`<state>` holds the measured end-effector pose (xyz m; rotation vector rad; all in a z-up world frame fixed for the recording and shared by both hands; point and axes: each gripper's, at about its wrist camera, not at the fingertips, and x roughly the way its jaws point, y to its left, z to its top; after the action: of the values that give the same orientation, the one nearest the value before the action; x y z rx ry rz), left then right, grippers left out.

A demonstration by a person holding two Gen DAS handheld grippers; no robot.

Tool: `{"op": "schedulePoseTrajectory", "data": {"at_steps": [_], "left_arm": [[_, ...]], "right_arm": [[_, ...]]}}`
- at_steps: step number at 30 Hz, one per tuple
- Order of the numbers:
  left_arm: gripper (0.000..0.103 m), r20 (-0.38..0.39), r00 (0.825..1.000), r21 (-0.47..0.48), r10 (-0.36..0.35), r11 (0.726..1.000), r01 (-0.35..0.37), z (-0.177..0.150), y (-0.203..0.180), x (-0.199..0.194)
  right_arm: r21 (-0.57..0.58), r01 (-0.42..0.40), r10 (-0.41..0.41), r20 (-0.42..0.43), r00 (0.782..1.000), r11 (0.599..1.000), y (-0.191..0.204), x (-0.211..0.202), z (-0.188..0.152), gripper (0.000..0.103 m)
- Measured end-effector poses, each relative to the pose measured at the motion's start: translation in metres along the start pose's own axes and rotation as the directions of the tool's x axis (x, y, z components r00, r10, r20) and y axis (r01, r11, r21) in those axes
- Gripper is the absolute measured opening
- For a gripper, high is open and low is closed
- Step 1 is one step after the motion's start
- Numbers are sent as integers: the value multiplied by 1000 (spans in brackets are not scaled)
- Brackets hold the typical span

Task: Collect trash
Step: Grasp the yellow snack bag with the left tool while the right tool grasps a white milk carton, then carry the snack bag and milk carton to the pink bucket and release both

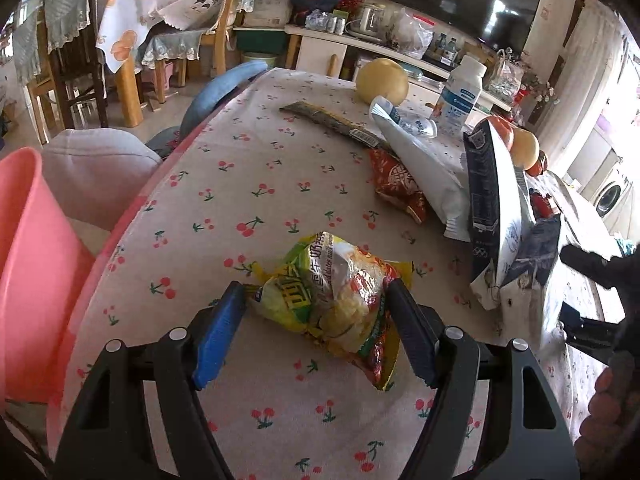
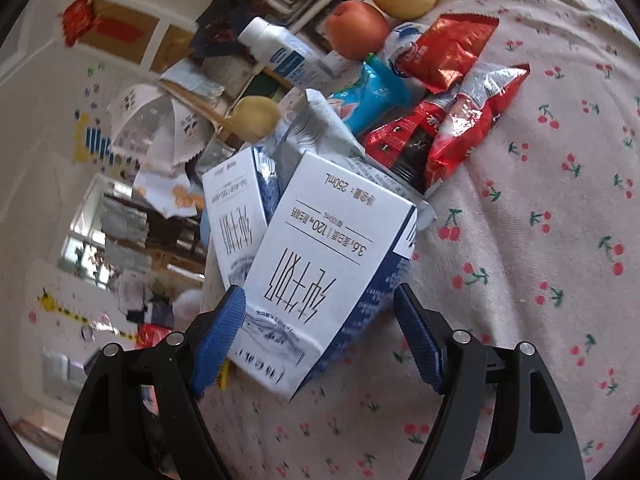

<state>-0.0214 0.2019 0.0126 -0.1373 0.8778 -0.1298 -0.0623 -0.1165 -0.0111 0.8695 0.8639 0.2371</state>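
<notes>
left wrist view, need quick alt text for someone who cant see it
The left gripper has its jaws closed on a yellow snack bag lying on a cherry-print tablecloth. More wrappers and a milk carton lie to the right, a pink bin at left.

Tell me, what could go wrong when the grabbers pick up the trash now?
The left gripper squeezes a puffy yellow snack bag by its sides; it could slip out or burst on the way to the pink bin. The right gripper has a milk carton between its fingers, but the right pad looks barely on it, so the carton may twist free. Lifting it might also tip the second carton leaning beside it.
</notes>
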Motion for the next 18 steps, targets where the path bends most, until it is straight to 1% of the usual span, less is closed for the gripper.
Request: {"op": "schedulePoseTrajectory", "data": {"at_steps": [3, 5, 6, 7, 9, 11, 13, 14, 15, 18], "left_arm": [[73, 2, 1000, 12, -1, 1000, 1, 0, -4, 1], [72, 1, 1000, 16, -6, 1000, 6, -1, -6, 1], [72, 0, 1000, 17, -11, 1000, 11, -1, -7, 1], [72, -2, 1000, 20, -17, 1000, 17, -1, -8, 0], [72, -3, 1000, 28, -26, 999, 26, -2, -9, 0], [71, -2, 1000, 36, -30, 999, 30, -3, -11, -1], [70, -2, 999, 36, -36, 999, 36, -3, -12, -1], [70, -1, 999, 35, -36, 999, 36, -4, -12, -1], [69, 1, 999, 32, -38, 999, 38, -4, -12, -2], [68, 0, 999, 23, -49, 999, 49, -4, -11, -2]], "right_arm": [[-4, 22, -22, 15, 1000, 1000, 9, 3, 2, 76], [1, 55, -55, 2, 999, 999, 12, 6, 3, 76], [2, 66, -66, -7, 998, 998, 16, 8, 2, 79], [-2, 58, -58, -9, 998, 998, 17, 9, 2, 80], [-28, 43, -43, -1, 999, 999, 23, 9, 0, 81], [-76, 75, -73, 27, 997, 994, 30, 7, -1, 81], [-129, 134, -129, 50, 990, 983, 35, 4, -4, 81], [-129, 144, -140, 39, 989, 981, 34, 5, -5, 80], [-125, 145, -142, 30, 989, 982, 32, 6, -7, 76], [-141, 179, -182, -6, 983, 974, 31, 12, -15, 75]]}}
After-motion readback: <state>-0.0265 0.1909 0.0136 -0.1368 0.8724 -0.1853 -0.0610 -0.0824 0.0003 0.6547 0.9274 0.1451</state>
